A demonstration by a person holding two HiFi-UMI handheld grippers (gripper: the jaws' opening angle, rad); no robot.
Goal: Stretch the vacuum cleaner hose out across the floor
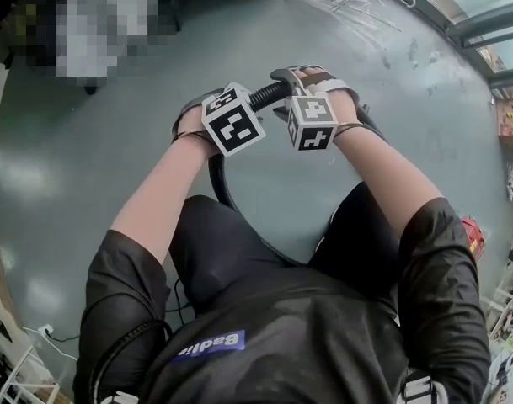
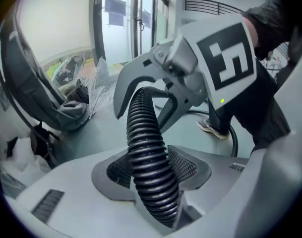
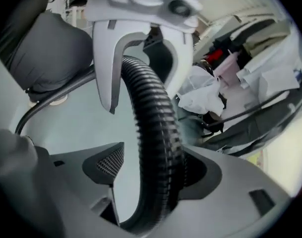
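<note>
The black ribbed vacuum hose (image 1: 269, 97) runs between my two hands, then loops down to the floor in front of the person's legs. In the left gripper view the hose (image 2: 146, 148) passes straight through my left gripper (image 2: 151, 170), and both pads press on its ribs. The right gripper (image 2: 146, 90) straddles the same hose just ahead. In the right gripper view the hose (image 3: 155, 133) lies between the jaws of my right gripper (image 3: 151, 170). There it leans toward the right pad, with floor showing between it and the left pad. The left gripper (image 3: 141, 73) straddles the hose beyond.
Grey-green floor (image 1: 408, 99) lies all around. A glass door (image 2: 136, 19), a grey bag (image 2: 31, 83) and plastic bags stand ahead on the left. A black cable (image 2: 233, 138) trails by the person's shoe (image 2: 212, 128). Boxes and bags (image 3: 225, 78) crowd the right.
</note>
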